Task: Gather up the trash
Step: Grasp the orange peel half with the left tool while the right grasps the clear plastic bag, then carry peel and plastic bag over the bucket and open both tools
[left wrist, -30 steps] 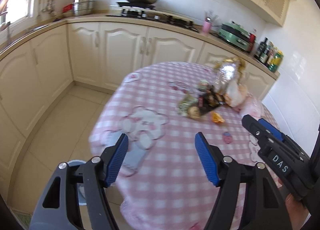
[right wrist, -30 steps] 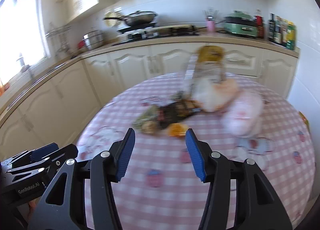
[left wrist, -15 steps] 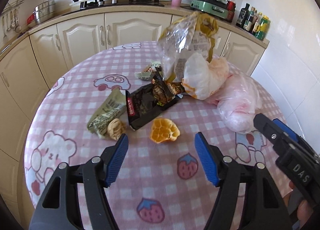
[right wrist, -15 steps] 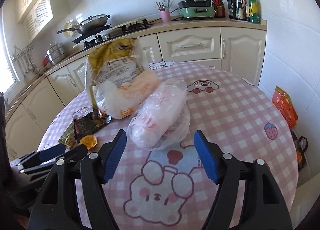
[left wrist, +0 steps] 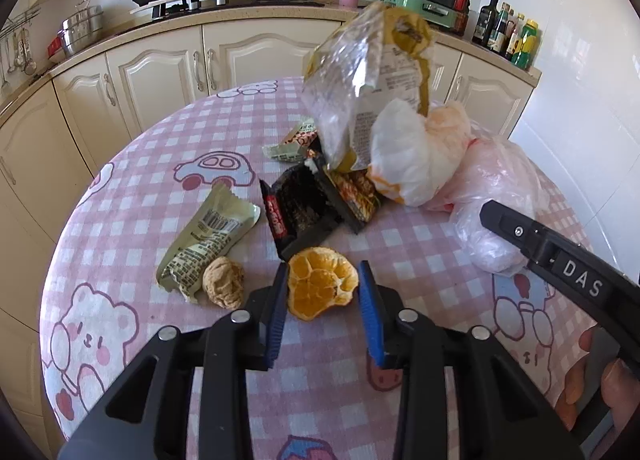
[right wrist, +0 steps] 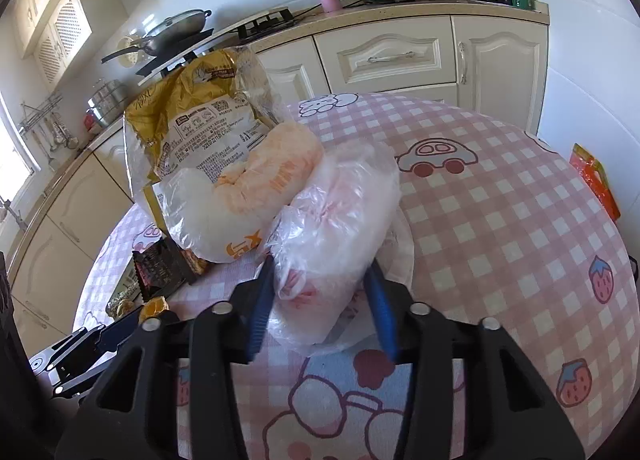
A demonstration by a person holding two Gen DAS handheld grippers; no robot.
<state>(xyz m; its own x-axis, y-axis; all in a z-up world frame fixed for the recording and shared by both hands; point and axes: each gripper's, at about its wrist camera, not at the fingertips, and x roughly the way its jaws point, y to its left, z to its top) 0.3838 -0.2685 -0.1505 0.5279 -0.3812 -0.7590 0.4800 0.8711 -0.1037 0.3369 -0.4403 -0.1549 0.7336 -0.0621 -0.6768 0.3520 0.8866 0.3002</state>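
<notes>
Left wrist view shows the left gripper [left wrist: 323, 292] with jaws spread around a light, floppy orange peel [left wrist: 320, 287] on the bench [left wrist: 132, 200], best pinched across its curled edges, while the right gripper [right wrist: 320, 300] straddles a soft plastic bag [right wrist: 336, 228], jaws apart.

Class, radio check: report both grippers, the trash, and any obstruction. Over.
Left gripper open, straddling orange peel. Right gripper open around pink plastic bag. Nothing lifted off table yet. Black wrapper crowds peel's far side.
</notes>
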